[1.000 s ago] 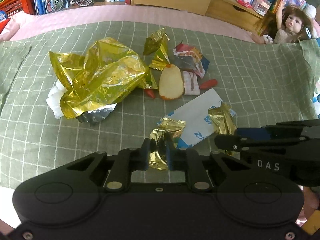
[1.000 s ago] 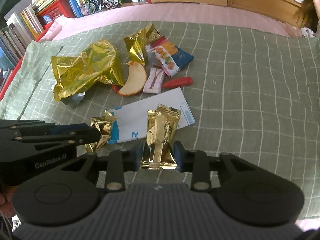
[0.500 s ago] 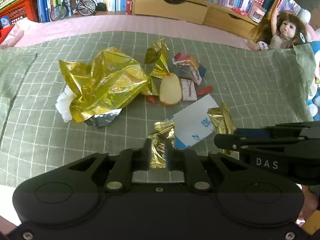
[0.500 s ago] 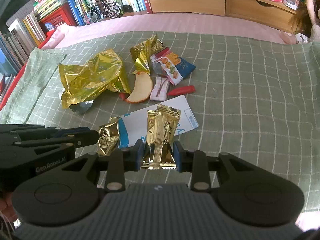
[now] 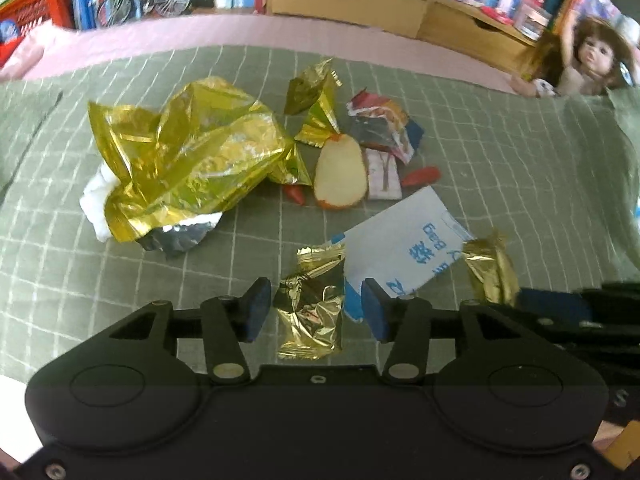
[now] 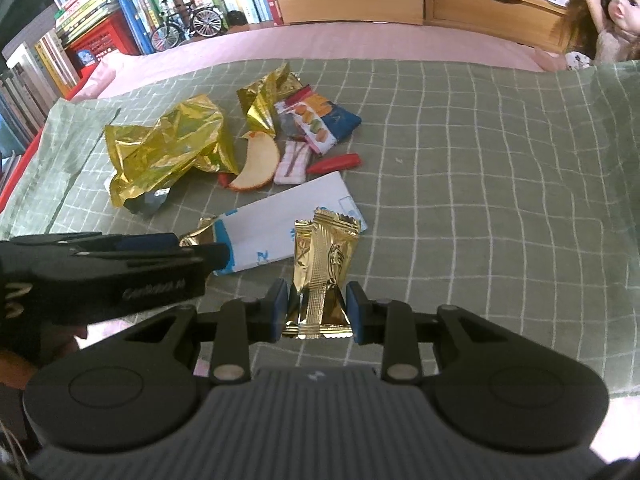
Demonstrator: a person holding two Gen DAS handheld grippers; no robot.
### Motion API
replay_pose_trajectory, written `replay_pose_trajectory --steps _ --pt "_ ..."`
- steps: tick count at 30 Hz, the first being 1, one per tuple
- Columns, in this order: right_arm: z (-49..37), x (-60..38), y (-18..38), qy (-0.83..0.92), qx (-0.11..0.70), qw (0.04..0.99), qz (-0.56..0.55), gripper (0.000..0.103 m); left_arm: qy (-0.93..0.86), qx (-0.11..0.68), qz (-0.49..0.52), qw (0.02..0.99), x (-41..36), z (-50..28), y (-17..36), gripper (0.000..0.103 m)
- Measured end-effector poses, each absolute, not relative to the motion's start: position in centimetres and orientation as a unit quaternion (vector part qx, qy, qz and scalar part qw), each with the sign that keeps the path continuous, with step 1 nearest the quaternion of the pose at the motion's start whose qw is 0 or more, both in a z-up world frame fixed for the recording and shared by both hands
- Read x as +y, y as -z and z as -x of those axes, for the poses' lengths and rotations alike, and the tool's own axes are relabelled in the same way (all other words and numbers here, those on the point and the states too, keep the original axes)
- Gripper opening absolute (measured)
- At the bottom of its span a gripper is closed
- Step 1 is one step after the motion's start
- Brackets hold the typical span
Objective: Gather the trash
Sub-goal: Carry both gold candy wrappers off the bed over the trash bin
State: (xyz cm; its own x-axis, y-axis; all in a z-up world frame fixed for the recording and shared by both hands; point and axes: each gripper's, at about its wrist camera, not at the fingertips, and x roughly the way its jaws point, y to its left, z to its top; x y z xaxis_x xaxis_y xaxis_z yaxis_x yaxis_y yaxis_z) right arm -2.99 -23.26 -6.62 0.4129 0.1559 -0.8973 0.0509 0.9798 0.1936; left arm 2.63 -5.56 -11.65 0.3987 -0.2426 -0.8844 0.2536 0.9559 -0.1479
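Observation:
My left gripper (image 5: 316, 310) hangs low over the green checked cloth (image 5: 520, 168), and its jaws are opening. A crumpled gold wrapper (image 5: 310, 316) lies between its blue pads (image 5: 258, 308), which stand clear of it. My right gripper (image 6: 317, 310) is shut on a flat gold snack packet (image 6: 324, 264) that stands upright in the pads. A white and blue pouch (image 6: 280, 224) lies just beyond both grippers. Farther back sit a large gold foil bag (image 5: 188, 156), an apple slice (image 5: 340, 172) and a small gold wrapper (image 5: 316, 104).
Colourful snack wrappers (image 5: 384, 128), red pieces (image 5: 420, 176) and a white tissue (image 5: 94, 200) lie in the pile. A doll (image 5: 592, 60) sits at the far right edge. Wooden drawers (image 5: 348, 0), books and a model bicycle (image 6: 188, 24) stand behind the bed.
The left jaws have opened and let go of the crumpled gold wrapper, which now lies loose between them. The right gripper still holds its gold packet in the same place.

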Motion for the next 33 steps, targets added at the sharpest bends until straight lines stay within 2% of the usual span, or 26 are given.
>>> replay_pose_trajectory --steps 3,4,19,33 --pt "3.0 -23.8 6.7 -0.028 0.54 0.835 -0.098 0.036 0.149 0.54 -0.001 0.828 -5.8 -2.9 12.2 0.027" --pt "3.0 -23.9 6.7 -0.026 0.54 0.835 -0.099 0.036 0.151 0.54 -0.002 0.828 -5.8 -2.8 12.2 0.026" --pt "3.1 -22.4 5.8 -0.05 0.533 0.84 -0.091 0.036 0.138 0.533 -0.007 0.835 -4.1 0.1 9.1 0.024" --pt "6.2 -14.5 4.1 -0.137 0.533 0.834 -0.044 0.036 0.07 0.532 0.027 0.844 3.9 6.8 7.4 0.024"
